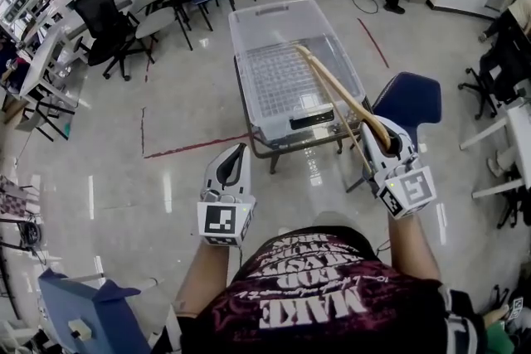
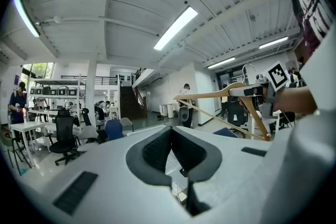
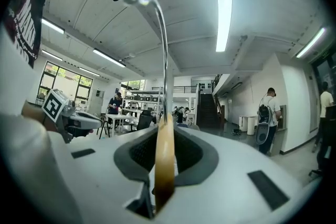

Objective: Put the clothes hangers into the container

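Office floor (image 1: 166, 178); hanger (image 1: 332, 84) in right tool (image 1: 380, 135)

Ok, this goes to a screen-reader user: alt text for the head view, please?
The right gripper clamps a wooden clothes hanger, its far end over a clear plastic container; the left gripper is shut and empty.

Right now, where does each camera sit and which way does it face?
Head view: on the person's head, looking steeply down at the container; left tool, right tool and shirt show.
Left gripper view: on the left tool, looking out across the room and ceiling; its own shut jaws and the person's right arm show.
Right gripper view: on the right tool, looking across the room; its own jaws clamp the hanger.
Shared: all three show the hanger.
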Available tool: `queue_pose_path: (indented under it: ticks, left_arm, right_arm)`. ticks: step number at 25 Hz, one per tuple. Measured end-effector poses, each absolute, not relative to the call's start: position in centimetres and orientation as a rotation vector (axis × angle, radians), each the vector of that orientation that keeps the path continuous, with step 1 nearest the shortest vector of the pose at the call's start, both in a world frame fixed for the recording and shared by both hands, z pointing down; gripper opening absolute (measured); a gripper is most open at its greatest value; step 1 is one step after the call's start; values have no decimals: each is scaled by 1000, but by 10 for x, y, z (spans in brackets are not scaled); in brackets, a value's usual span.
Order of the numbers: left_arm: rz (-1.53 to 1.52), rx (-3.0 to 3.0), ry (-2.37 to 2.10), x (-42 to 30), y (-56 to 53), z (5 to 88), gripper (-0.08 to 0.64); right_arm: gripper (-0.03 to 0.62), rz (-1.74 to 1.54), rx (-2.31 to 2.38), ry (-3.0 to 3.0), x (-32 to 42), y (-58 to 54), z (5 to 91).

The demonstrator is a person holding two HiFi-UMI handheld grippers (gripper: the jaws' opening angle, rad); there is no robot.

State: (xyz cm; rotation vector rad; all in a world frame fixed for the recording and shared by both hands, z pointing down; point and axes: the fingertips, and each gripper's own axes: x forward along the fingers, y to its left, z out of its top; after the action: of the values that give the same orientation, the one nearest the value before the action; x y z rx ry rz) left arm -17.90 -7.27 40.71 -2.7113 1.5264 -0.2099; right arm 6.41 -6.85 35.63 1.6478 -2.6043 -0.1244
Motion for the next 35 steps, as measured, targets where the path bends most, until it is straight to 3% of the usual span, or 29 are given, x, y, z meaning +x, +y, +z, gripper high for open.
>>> queue_pose_path:
  ticks: [35]
  left_arm:
    - [-308, -2666, 1647, -139, -233, 422, 5]
  right_arm:
    - [61, -20, 1505, -2705, 98, -252, 380]
